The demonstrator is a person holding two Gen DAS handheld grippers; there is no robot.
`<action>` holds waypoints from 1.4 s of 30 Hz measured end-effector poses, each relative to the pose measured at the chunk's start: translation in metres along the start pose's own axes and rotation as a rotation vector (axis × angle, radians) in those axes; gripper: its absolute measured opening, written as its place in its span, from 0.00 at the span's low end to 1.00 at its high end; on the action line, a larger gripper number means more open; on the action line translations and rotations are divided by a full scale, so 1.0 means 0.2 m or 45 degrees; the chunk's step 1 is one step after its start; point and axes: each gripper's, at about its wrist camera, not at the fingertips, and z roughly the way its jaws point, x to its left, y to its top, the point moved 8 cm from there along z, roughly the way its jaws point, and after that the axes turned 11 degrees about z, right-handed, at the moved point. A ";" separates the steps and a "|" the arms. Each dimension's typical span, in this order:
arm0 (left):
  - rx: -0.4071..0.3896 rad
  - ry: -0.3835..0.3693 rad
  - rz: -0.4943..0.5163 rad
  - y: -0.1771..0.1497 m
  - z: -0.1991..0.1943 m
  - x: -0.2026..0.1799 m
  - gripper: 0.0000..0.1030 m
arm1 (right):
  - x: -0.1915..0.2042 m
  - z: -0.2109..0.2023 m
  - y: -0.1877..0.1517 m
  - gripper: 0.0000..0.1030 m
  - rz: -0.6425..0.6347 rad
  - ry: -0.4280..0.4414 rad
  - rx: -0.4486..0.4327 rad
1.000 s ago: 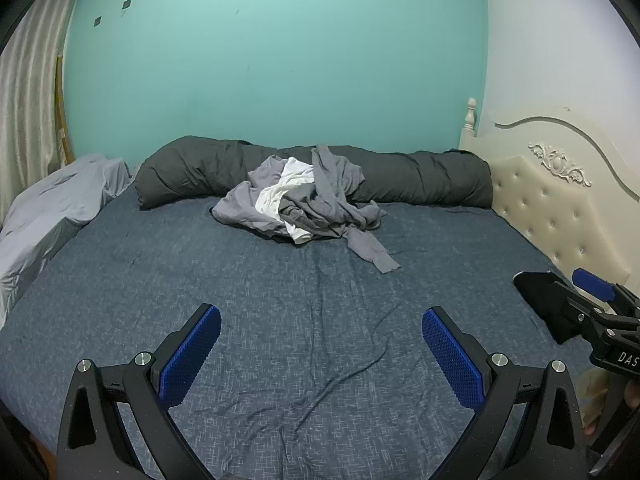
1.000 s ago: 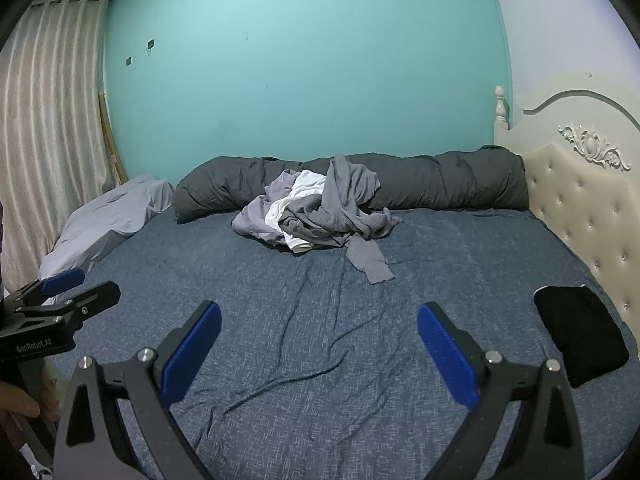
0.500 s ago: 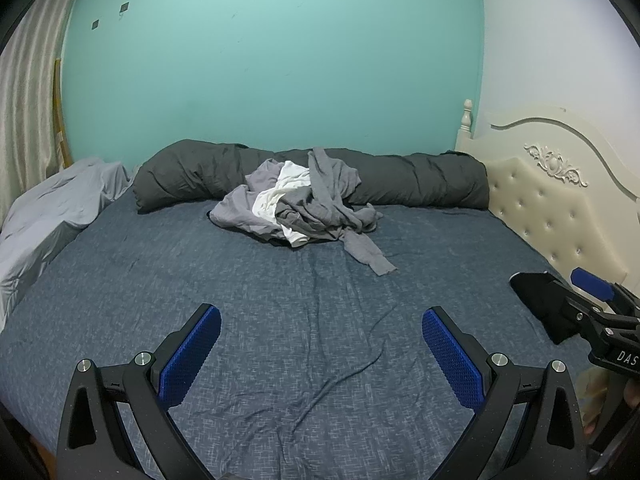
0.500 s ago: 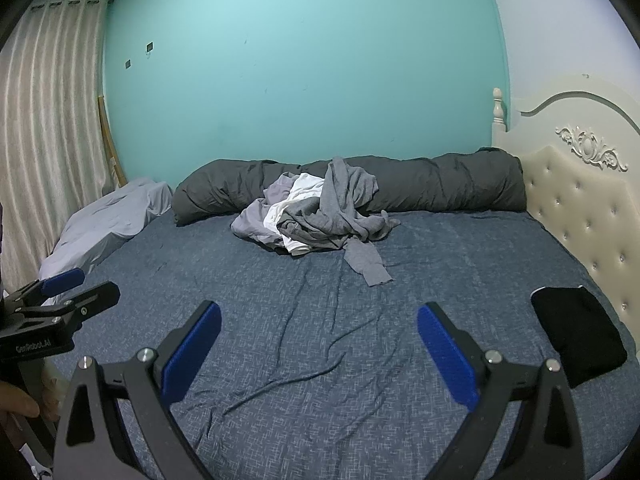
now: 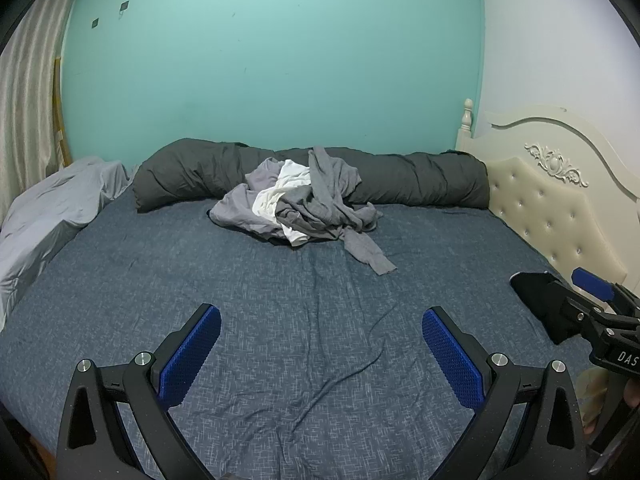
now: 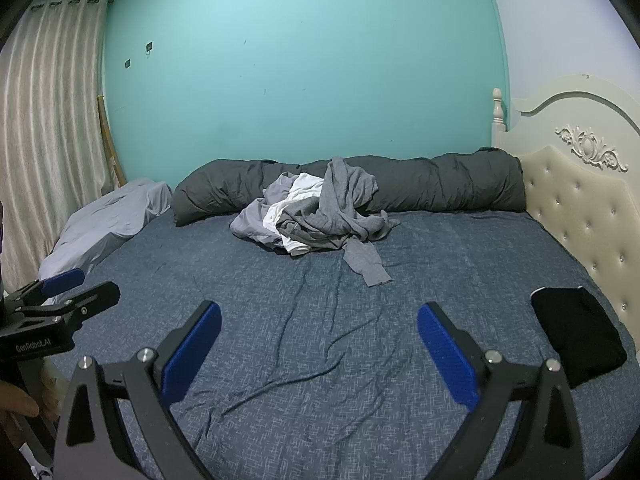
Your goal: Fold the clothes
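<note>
I have both grippers held low over the near part of the bed point(image 5: 120, 280), side by side; the left gripper point(image 5: 320, 344) has its jaws spread wide with nothing between them, and the right gripper point(image 6: 318, 340) is spread the same way and just as empty. The clothes to fold sit in a rumpled pile point(image 5: 304, 208) at the far side of the mattress, leaning against the rolled dark grey duvet point(image 5: 420, 180) along the wall: a pale grey piece on the left, a white garment point(image 5: 284, 192) in the middle, and a darker grey garment point(image 6: 340, 208) draped over the top. A black folded garment point(image 6: 576, 332) already lies flat near the cream headboard point(image 6: 580, 208), well apart from the pile, so I judge one piece may be done and the heap is what remains. To do the reach well, I would go for the piece that is easiest to separate, and that looks like the dark grey one, since its sleeve or leg point(image 5: 368, 252) trails free out of the pile onto the bare sheet. That strip runs lengthwise from the heap toward me, angled slightly to my right, with its cut end nearest. I would pinch only that one layer, lift high enough to shake it clear of the white garment, then find two corners before laying it flat.
</note>
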 end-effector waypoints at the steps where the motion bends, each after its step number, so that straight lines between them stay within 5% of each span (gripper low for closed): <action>1: 0.000 0.000 0.000 0.00 0.00 0.00 1.00 | 0.00 0.00 0.00 0.96 0.000 -0.001 0.000; 14: -0.002 -0.001 -0.006 0.01 0.06 0.01 1.00 | -0.04 0.08 -0.02 0.96 0.008 -0.013 0.030; 20: 0.022 0.006 -0.034 -0.02 0.19 0.06 1.00 | -0.06 0.32 -0.09 0.96 0.010 -0.019 0.104; 29: 0.119 0.047 -0.172 -0.17 0.62 0.26 1.00 | -0.10 0.68 -0.18 0.96 0.015 -0.023 0.214; 42: 0.219 0.041 -0.483 -0.52 1.29 0.62 1.00 | -0.10 1.52 -0.14 0.96 -0.008 0.017 0.268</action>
